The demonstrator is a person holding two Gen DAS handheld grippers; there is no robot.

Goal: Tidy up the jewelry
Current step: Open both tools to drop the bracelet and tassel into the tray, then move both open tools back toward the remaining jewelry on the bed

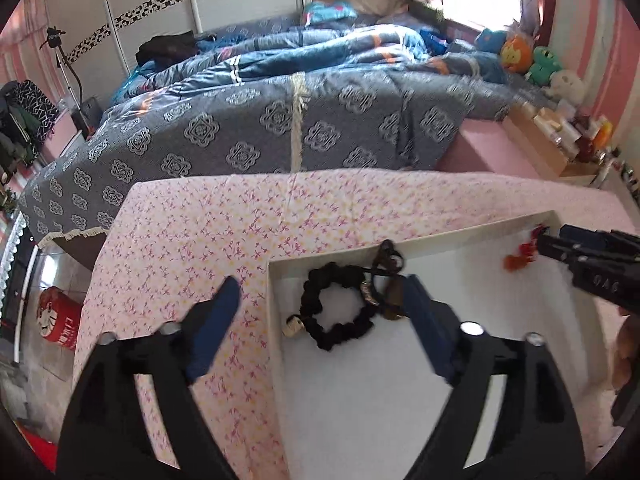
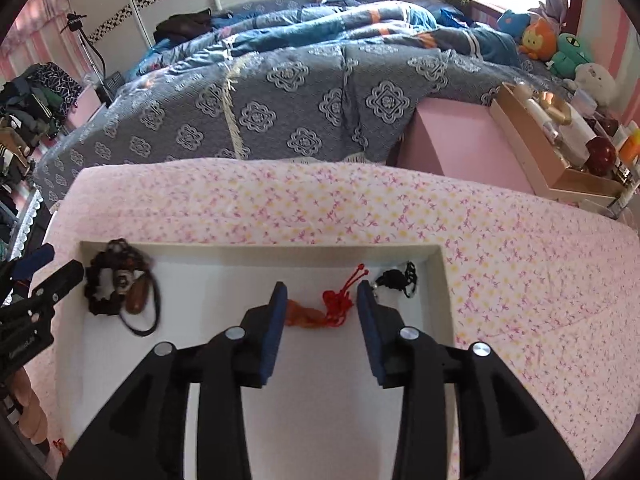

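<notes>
A shallow white box [image 1: 276, 308] [image 2: 248, 249] lies on a pink floral tablecloth. In its left corner lie a black braided bracelet [image 1: 336, 316] [image 2: 100, 292] and a dark cord with a brown pendant [image 1: 394, 292] [image 2: 138, 300]. A red knotted cord with an orange charm [image 2: 320, 312] [image 1: 516, 260] lies near the far right, beside a small black cord piece [image 2: 396, 280]. My left gripper [image 1: 320, 296] is open over the box's left edge, above the bracelet. My right gripper [image 2: 322, 294] is open, its fingers either side of the red cord.
The tablecloth [image 1: 240, 220] [image 2: 520, 260] covers the table around the box. Behind stands a bed with a grey patterned cover [image 1: 280, 128], a pink block [image 2: 460, 144] and a box of bottles [image 2: 560, 148] at right. A hand shows at the left edge [image 2: 28, 416].
</notes>
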